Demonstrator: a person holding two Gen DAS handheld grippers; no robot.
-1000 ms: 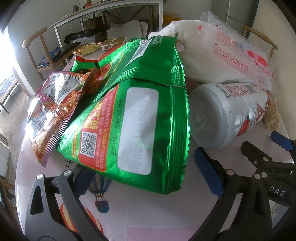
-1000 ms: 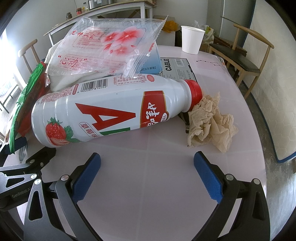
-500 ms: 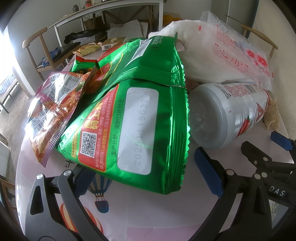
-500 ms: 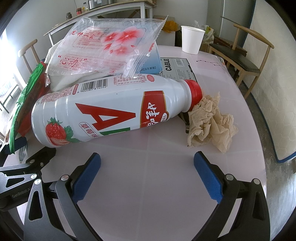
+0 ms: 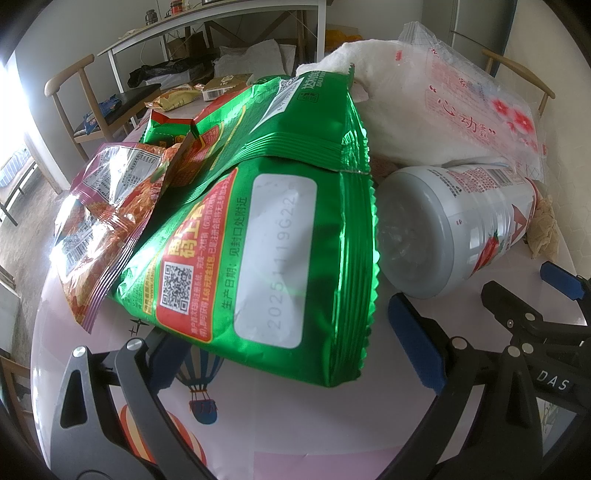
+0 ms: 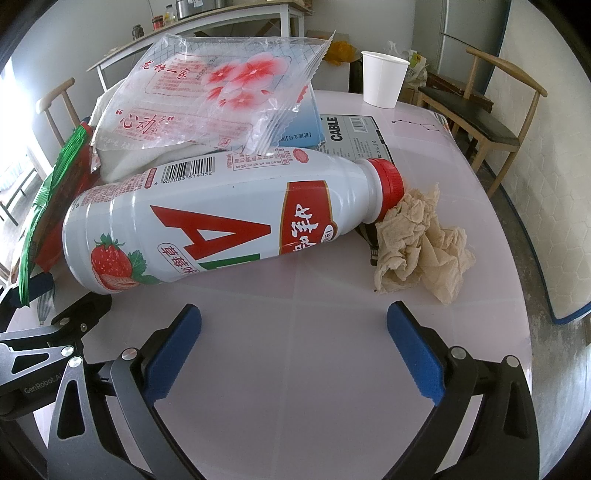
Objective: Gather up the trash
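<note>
A large green snack bag (image 5: 266, 236) lies on the round table, its near edge between my left gripper's (image 5: 288, 347) open fingers. A red-purple wrapper (image 5: 99, 218) lies to its left. A white strawberry-drink bottle (image 6: 221, 221) with a red cap lies on its side; it also shows in the left wrist view (image 5: 454, 225). A crumpled brown tissue (image 6: 417, 243) sits by the cap. A clear flowered plastic bag (image 6: 218, 96) rests on white cloth behind. My right gripper (image 6: 291, 347) is open and empty, just short of the bottle.
A white paper cup (image 6: 382, 79) and a flat CABLE box (image 6: 351, 133) sit at the table's far side. Wooden chairs (image 6: 491, 110) stand to the right and far left. A long white table (image 5: 207, 33) stands at the back wall.
</note>
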